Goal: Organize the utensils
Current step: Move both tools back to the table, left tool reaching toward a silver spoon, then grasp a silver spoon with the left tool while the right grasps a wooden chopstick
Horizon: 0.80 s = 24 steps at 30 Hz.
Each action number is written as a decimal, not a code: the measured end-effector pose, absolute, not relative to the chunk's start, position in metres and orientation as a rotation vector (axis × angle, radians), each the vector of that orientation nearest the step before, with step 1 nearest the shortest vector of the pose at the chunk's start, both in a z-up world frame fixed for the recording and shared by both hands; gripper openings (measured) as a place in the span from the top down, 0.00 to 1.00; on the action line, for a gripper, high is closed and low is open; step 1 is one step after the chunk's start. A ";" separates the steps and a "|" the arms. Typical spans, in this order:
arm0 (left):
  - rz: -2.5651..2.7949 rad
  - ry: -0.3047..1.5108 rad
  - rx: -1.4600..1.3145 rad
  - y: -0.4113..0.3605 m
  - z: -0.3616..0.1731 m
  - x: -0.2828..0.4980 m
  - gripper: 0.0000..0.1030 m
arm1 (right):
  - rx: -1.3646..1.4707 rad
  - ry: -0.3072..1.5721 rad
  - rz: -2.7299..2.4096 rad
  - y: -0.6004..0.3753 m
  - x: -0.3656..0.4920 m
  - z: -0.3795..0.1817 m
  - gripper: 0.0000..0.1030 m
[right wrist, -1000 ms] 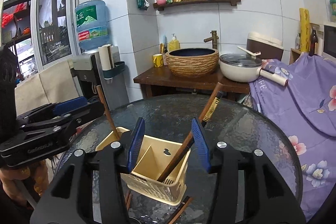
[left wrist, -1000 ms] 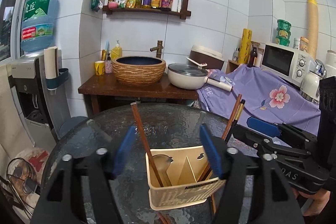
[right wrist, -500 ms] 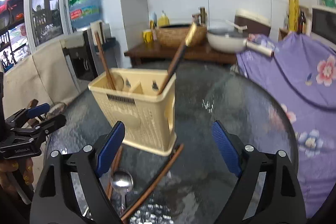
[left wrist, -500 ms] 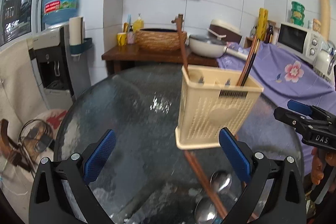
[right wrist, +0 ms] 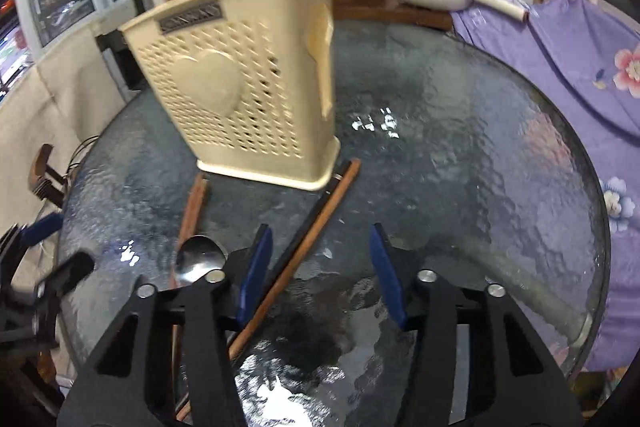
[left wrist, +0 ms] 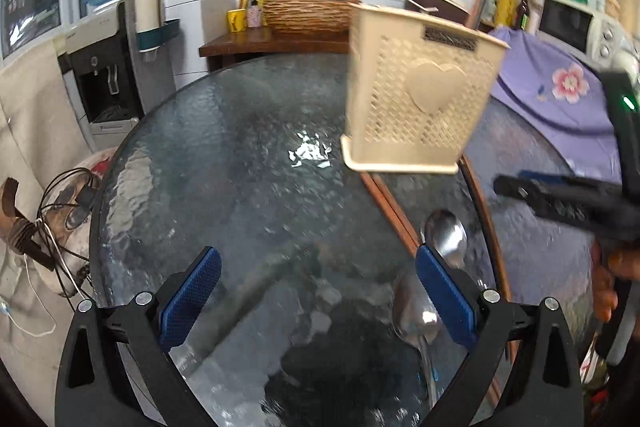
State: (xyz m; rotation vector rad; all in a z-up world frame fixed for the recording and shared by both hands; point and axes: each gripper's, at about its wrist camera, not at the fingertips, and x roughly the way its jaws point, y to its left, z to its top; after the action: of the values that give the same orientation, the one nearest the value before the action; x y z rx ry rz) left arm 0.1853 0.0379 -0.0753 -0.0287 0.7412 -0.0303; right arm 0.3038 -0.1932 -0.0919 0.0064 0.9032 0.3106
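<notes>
On the round glass table (right wrist: 460, 131) we find the utensil holder (right wrist: 240, 83) at eleven o'clock from our right gripper (right wrist: 320, 279). Chopsticks (right wrist: 316, 223) run from its base towards six; a spoon (right wrist: 198, 259) lies at nine o'clock.

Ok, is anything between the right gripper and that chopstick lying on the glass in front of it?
Nothing visible blocks it. The right gripper is open, and the chopstick lies bare on the glass table, running from the holder base toward the gripper's left finger. A spoon lies further left, apart.
</notes>
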 end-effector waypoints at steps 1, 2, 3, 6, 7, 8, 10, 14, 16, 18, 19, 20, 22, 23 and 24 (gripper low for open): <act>-0.048 0.746 -0.019 0.033 -0.077 0.183 0.10 | 0.014 0.921 0.309 -0.194 0.306 -0.096 0.59; -0.064 0.753 -0.010 0.029 -0.079 0.181 0.11 | 0.016 0.929 0.306 -0.194 0.308 -0.098 0.60; -0.070 0.756 -0.004 0.027 -0.079 0.180 0.13 | 0.019 0.936 0.303 -0.194 0.310 -0.099 0.62; -0.095 0.774 0.025 0.018 -0.085 0.174 0.18 | 0.024 0.951 0.308 -0.192 0.314 -0.102 0.65; -0.104 0.781 0.030 0.015 -0.087 0.173 0.18 | 0.021 0.956 0.310 -0.191 0.315 -0.103 0.67; -0.110 0.785 0.033 0.014 -0.088 0.172 0.19 | 0.016 0.959 0.311 -0.190 0.315 -0.103 0.68; -0.127 0.795 0.042 0.009 -0.091 0.169 0.19 | 0.009 0.964 0.310 -0.189 0.316 -0.105 0.71; -0.146 0.809 0.063 0.003 -0.097 0.165 0.22 | 0.021 0.974 0.323 -0.188 0.317 -0.107 0.74; -0.150 0.819 0.069 0.002 -0.102 0.163 0.24 | 0.016 0.975 0.325 -0.187 0.317 -0.107 0.75; -0.153 0.829 0.070 0.002 -0.105 0.163 0.25 | 0.015 0.977 0.331 -0.188 0.317 -0.106 0.75; -0.155 0.832 0.072 0.001 -0.105 0.164 0.25 | 0.016 0.980 0.334 -0.190 0.317 -0.106 0.75; -0.155 0.835 0.075 0.001 -0.106 0.164 0.25 | 0.018 0.982 0.338 -0.192 0.318 -0.107 0.75; -0.158 0.843 0.085 0.000 -0.107 0.165 0.25 | 0.021 0.991 0.344 -0.195 0.318 -0.107 0.75; -0.159 0.847 0.089 -0.003 -0.109 0.166 0.26 | 0.020 0.995 0.345 -0.197 0.319 -0.107 0.75; -0.160 0.853 0.092 -0.003 -0.110 0.167 0.26 | 0.016 0.999 0.348 -0.198 0.320 -0.107 0.75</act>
State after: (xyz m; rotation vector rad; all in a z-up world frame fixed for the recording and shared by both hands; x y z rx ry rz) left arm 0.1666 -0.0033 -0.1101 0.0918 0.8534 -0.1597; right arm 0.3196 -0.1977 -0.1072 0.0164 0.9992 0.3478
